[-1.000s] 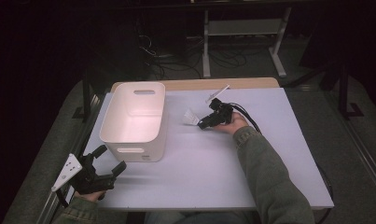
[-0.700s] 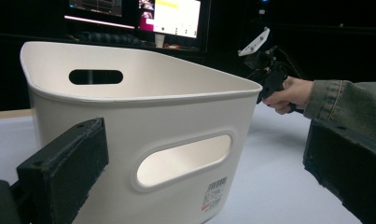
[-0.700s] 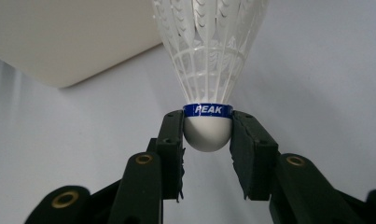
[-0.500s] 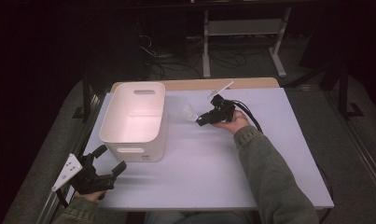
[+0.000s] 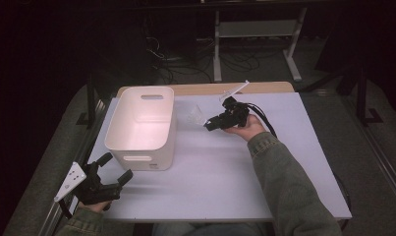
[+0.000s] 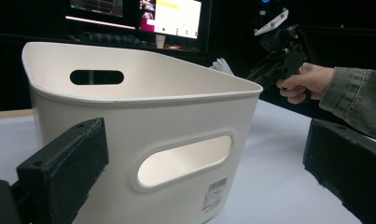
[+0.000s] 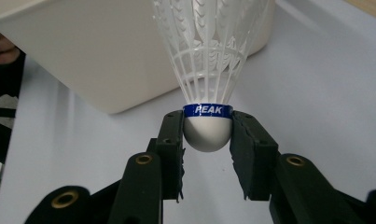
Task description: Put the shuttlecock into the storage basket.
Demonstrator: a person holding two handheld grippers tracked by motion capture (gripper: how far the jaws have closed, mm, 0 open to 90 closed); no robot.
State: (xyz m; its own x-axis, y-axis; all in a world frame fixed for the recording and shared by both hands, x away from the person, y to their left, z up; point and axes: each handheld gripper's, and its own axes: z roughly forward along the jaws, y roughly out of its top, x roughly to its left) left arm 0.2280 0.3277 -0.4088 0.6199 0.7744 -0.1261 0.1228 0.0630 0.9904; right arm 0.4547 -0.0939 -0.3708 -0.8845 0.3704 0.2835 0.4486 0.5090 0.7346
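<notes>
We see the right claw [image 7: 207, 133] clamped on the white cork of a shuttlecock [image 7: 209, 70], its jaws pressing either side just under the blue "PEAK" band, feathers pointing away from the claw toward the bin [image 7: 83, 56]. In the high view the right claw [image 5: 209, 123] holds the shuttlecock [image 5: 195, 117] above the bench [image 5: 264, 162], just right of the bin [image 5: 142, 127] and near its far end. The left claw [image 5: 115, 169] sits at the bin's near end, jaws spread wide with nothing between them, facing the bin's handle slot [image 6: 185, 161].
</notes>
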